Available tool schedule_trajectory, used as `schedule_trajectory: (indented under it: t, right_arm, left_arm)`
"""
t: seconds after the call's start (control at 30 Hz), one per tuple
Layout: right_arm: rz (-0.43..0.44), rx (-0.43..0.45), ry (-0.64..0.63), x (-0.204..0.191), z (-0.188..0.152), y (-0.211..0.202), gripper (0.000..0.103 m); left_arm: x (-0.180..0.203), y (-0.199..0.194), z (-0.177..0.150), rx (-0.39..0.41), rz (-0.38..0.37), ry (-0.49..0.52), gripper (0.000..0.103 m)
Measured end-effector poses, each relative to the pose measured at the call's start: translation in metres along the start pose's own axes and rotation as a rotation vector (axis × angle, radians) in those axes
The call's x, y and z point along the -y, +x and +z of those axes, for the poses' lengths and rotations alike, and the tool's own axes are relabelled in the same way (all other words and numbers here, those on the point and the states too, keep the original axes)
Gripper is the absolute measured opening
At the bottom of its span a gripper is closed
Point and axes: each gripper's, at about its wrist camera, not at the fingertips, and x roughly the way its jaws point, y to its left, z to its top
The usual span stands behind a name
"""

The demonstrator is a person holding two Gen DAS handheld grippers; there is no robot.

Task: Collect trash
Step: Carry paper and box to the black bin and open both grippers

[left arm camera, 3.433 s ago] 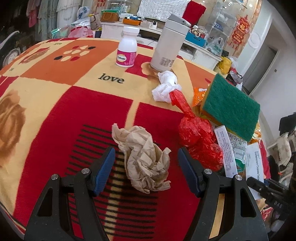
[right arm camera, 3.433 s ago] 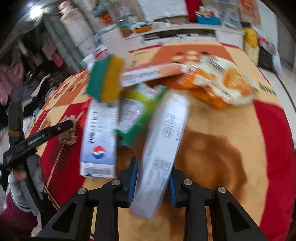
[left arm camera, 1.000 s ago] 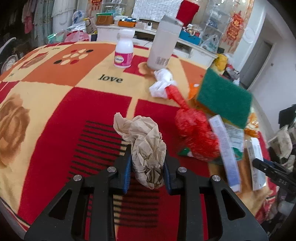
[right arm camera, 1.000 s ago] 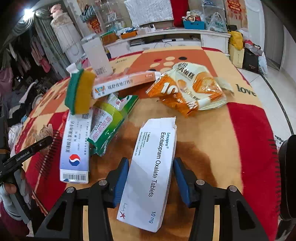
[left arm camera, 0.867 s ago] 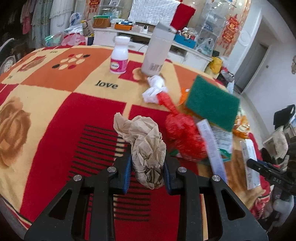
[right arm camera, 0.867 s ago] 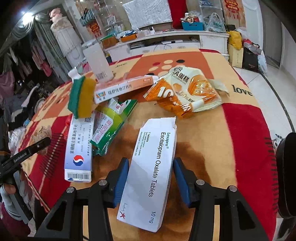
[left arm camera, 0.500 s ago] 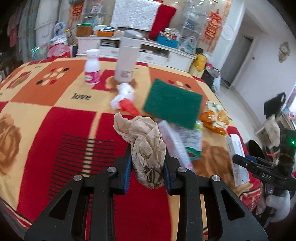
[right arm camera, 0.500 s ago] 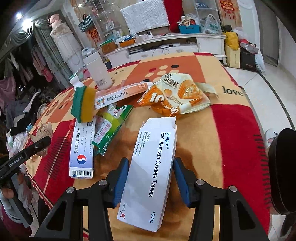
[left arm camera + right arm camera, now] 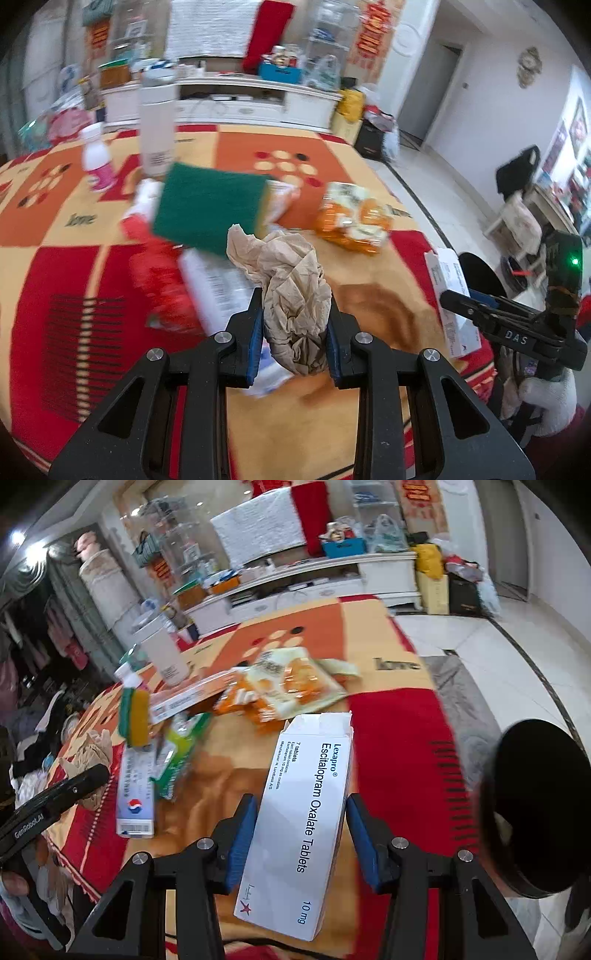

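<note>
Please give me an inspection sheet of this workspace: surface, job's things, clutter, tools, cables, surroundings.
Surface: table under a red, orange and yellow blanket.
Job's things: crumpled brown paper in the left tool; white Lexapro box between the fingers of the right tool; orange snack bag and red plastic wrapper lie on the blanket.
Clutter: green sponge, white thermos, pill bottle, other medicine boxes.
Tools: left shut on the paper; right clamps the box.
Cables: nothing seen.
Surroundings: black round bin beside the table, white cabinet behind.
</note>
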Motion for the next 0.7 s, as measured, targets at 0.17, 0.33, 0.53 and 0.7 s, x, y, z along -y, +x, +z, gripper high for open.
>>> schedule_trajectory:
  t: [0.17, 0.33, 0.53, 0.7]
  right_arm:
    - [-0.039, 0.021, 0.054, 0.035, -0.002, -0.016, 0.048]
    - [-0.088, 0.041, 0.114, 0.074, -0.005, -0.031, 0.048]
    - [-0.168, 0.060, 0.190, 0.128, -0.008, -0.050, 0.048]
    - [-0.227, 0.070, 0.250, 0.170, -0.010, -0.061, 0.048]
  left_arm:
    - [0.045, 0.022, 0.005, -0.034, -0.057, 0.065, 0.026]
    - [0.092, 0.047, 0.008, -0.080, -0.119, 0.126, 0.026]
    - [0.143, 0.071, 0.011, -0.122, -0.192, 0.171, 0.026]
    - [0.186, 0.091, 0.015, -0.155, -0.266, 0.197, 0.026]
